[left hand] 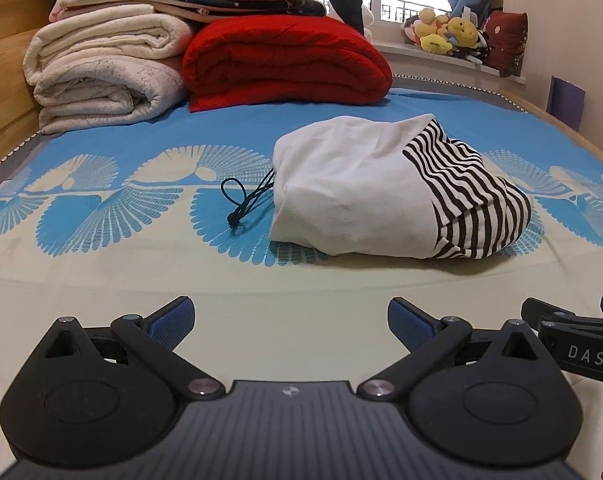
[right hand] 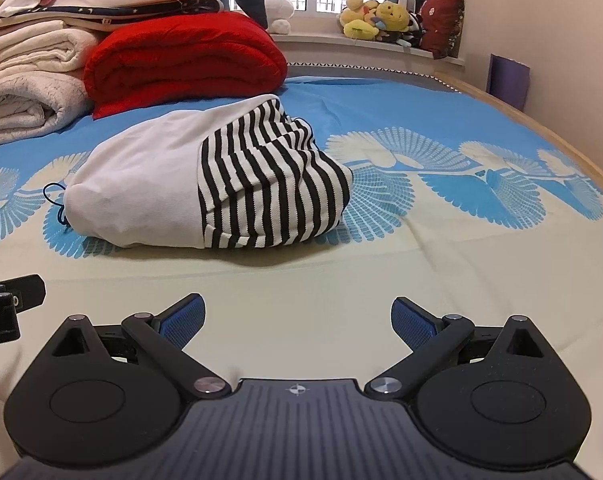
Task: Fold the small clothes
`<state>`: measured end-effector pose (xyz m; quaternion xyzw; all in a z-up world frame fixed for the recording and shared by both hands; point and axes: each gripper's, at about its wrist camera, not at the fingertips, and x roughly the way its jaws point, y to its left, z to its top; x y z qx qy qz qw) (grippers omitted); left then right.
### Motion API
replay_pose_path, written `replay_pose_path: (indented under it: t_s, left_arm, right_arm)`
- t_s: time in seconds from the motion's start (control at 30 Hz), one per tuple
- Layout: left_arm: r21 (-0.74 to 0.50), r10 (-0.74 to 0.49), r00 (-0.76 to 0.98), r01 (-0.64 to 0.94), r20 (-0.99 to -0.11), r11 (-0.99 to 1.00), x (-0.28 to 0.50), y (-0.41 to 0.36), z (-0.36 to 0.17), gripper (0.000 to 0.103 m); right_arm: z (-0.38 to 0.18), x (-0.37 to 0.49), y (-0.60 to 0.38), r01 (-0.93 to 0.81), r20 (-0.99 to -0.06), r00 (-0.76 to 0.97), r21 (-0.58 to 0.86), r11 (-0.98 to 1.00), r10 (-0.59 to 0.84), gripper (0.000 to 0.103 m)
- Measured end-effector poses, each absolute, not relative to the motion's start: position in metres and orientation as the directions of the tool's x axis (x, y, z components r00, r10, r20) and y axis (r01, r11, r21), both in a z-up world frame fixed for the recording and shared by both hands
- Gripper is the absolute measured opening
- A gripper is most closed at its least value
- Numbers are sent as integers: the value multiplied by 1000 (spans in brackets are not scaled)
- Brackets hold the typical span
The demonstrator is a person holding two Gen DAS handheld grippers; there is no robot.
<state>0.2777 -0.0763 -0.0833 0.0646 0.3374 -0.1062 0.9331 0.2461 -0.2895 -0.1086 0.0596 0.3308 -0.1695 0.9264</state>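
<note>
Red quilt [left hand: 287,62] behind folded garment [left hand: 381,188].

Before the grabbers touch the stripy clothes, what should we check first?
1. Left gripper open and holding nothing: ok.
2. Right gripper open and holding nothing: ok.
3. White and striped garment spread flat: not ok, it lies bunched.
4. Black drawstring free of the garment: cannot tell, one end runs underneath.
5. Bare bedsheet between the grippers and the garment: ok.
6. Red blanket apart from the garment: ok.
</note>
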Motion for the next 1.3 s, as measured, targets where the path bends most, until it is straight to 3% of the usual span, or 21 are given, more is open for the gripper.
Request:
replay_pose_path:
  t_s: [1.3]
  left_arm:
    - [60, -152, 748, 248, -646, 967, 276, -81, -87, 103]
  right_arm:
    - [-112, 246, -285, 330, -643, 719, -18, 944, -264, 99]
